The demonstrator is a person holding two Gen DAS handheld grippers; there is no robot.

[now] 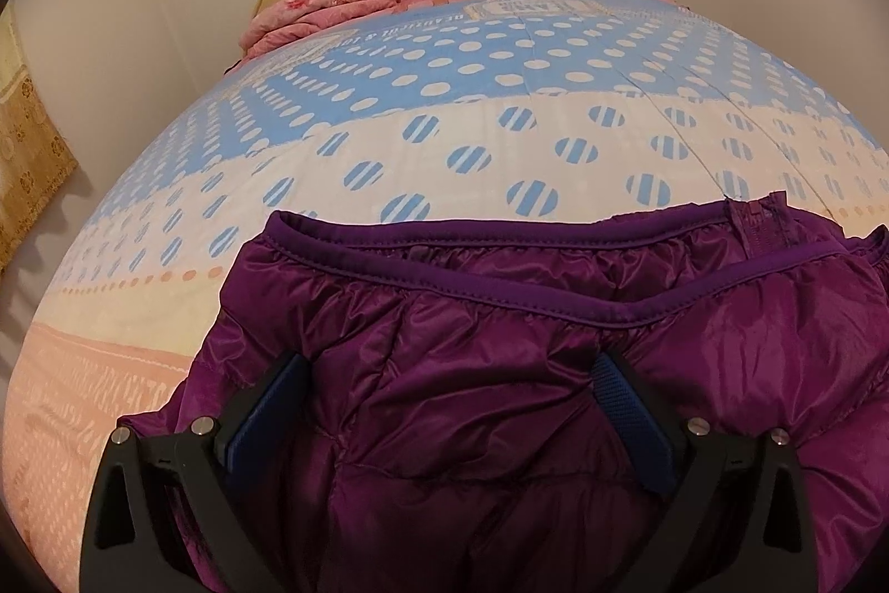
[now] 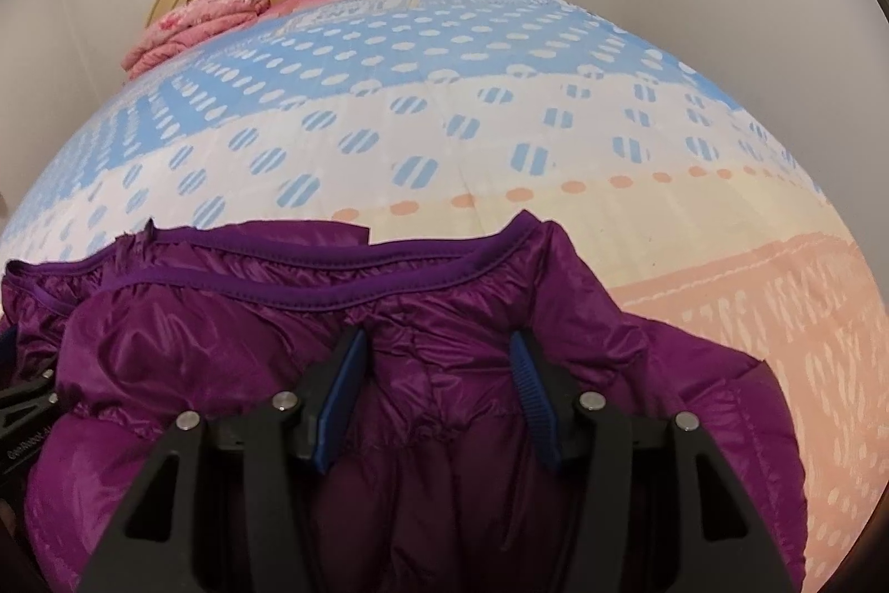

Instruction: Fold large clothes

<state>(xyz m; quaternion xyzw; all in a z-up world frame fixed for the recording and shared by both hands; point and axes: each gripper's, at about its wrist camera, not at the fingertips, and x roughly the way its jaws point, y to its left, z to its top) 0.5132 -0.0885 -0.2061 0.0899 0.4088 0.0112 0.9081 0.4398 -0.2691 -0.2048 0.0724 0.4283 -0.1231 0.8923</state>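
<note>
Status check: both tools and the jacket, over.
Left tool open, right tool open, both over the purple puffer jacket. Jacket bunched on the dotted bedspread. Nothing in the way.

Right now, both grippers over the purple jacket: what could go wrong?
1. The purple jacket is slick and puffy. The open left gripper and right gripper may pinch only the top layer, so the fold slips.
2. The zipper end could catch when the layers shift.
3. The bedspread beneath might get pinched too.
</note>
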